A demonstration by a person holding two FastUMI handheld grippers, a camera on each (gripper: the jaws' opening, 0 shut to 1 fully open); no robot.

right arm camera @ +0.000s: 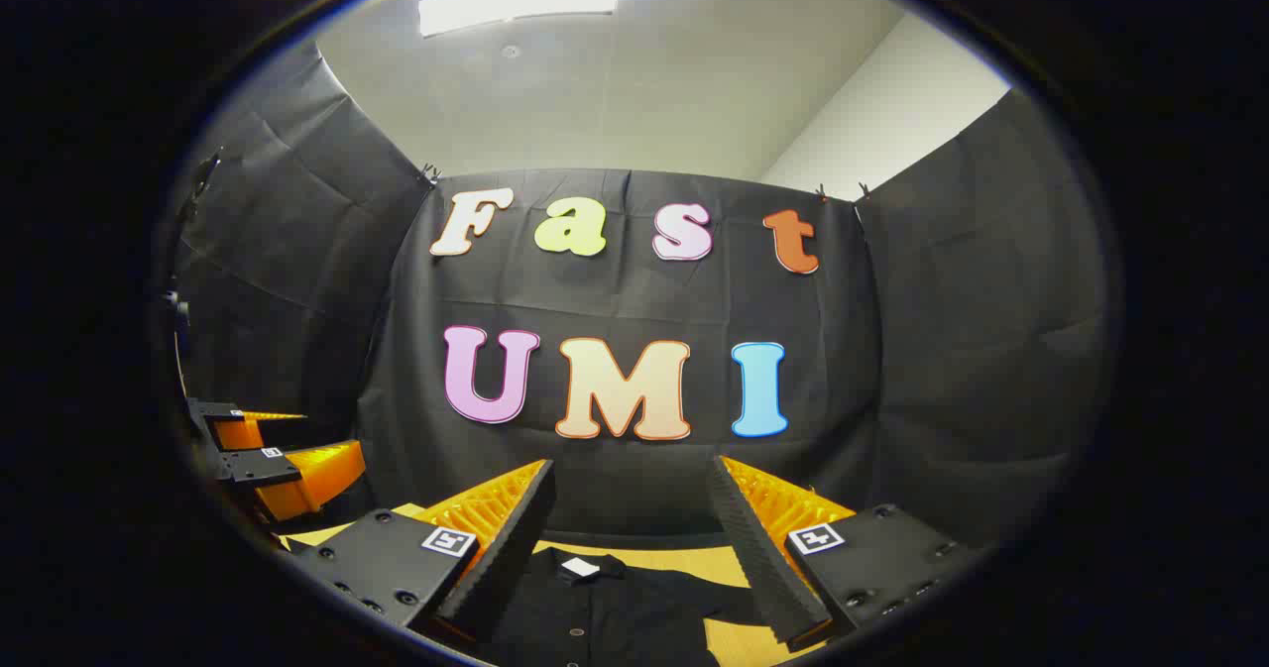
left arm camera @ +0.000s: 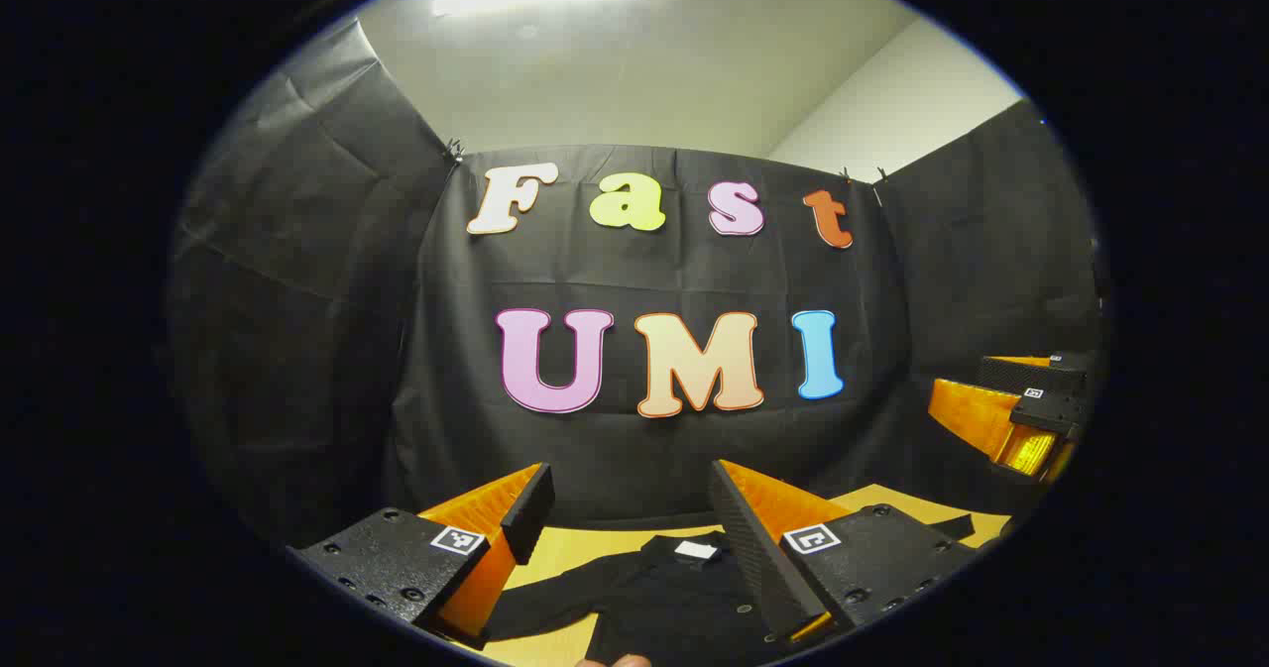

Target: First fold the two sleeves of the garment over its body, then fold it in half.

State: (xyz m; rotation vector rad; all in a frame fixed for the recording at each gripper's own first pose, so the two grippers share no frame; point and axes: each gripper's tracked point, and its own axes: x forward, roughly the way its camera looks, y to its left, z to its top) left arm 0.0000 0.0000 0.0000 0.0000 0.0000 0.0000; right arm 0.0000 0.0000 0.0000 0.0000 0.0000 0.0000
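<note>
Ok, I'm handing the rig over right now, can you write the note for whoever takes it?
Left gripper: open, holding nothing, raised above the near edge of the table.
Right gripper: open, holding nothing, raised likewise, to the right of the left one.
Shirt: black, flat on the table, collar towards the wall, buttons up; in the left gripper view one sleeve lies spread out to the side.
Done: nothing folded as far as the views show.
Left: fold both sleeves over the body, then fold the shirt in half.
</note>
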